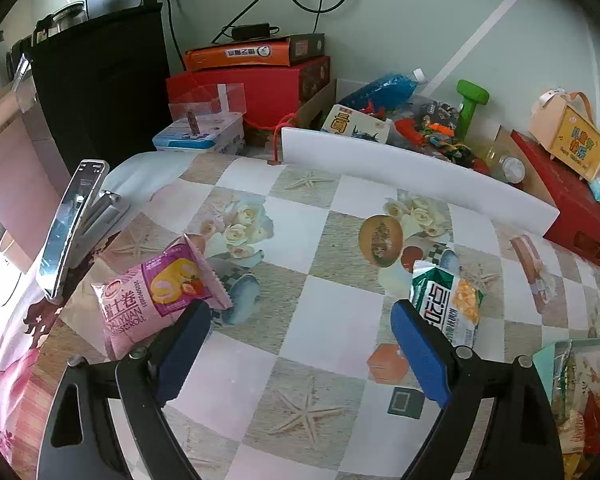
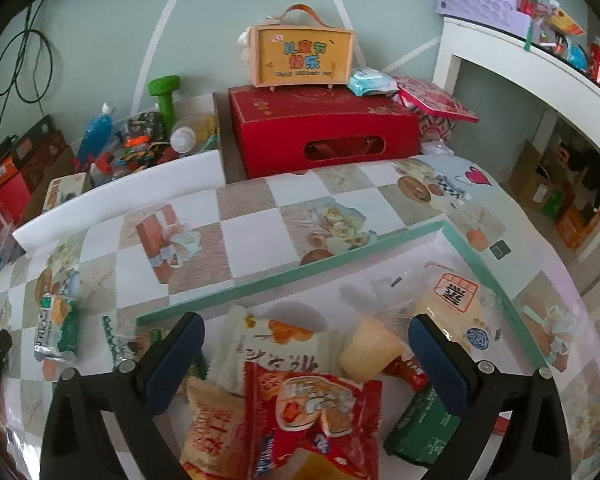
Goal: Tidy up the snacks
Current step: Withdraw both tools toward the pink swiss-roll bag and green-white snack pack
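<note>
In the left wrist view my left gripper (image 1: 300, 316) is open and empty above the patterned tablecloth. A pink Swiss-roll packet (image 1: 156, 296) lies just beyond its left finger. A green and white snack packet (image 1: 446, 300) lies just beyond its right finger; it also shows in the right wrist view (image 2: 56, 328). In the right wrist view my right gripper (image 2: 306, 330) is open and empty above a teal-rimmed tray (image 2: 300, 270) holding several snacks, among them a red packet (image 2: 316, 412), a white packet (image 2: 272, 340) and a green box (image 2: 420, 428).
A white board (image 1: 412, 168) stands along the table's far side. Behind it are red boxes (image 2: 320, 132), a yellow gift case (image 2: 300, 56), a green dumbbell (image 1: 470, 106) and toys. A phone on a stand (image 1: 70, 228) is at the left edge. A white shelf (image 2: 500, 48) stands right.
</note>
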A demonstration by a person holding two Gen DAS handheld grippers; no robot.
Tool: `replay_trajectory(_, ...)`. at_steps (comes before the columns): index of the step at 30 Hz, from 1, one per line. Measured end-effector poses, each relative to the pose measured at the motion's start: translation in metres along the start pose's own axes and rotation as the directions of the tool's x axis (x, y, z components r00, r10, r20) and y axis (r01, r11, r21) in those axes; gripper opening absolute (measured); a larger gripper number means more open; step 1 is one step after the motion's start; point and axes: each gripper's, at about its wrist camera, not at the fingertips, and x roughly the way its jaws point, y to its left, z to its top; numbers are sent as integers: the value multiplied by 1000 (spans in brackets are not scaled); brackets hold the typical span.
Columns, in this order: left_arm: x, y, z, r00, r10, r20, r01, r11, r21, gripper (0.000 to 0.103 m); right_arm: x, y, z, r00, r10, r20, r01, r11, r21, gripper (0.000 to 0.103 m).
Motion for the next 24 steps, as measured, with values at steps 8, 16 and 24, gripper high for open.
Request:
replay_trajectory(8,3,14,2,999,32,-4,-32,999,-28,92,-10,29,-3,999,41,29,-40,998,-51,103)
replay_trajectory(16,5,45,2,995,96,-7,-96,991,-91,92,-18,68,-11,993,107,49,-100,988,-119,103)
replay_trajectory(24,2,82,4,981,194,20,-192,980,-55,92,-34,137,-22,967,251,50,-229,936,-268,103)
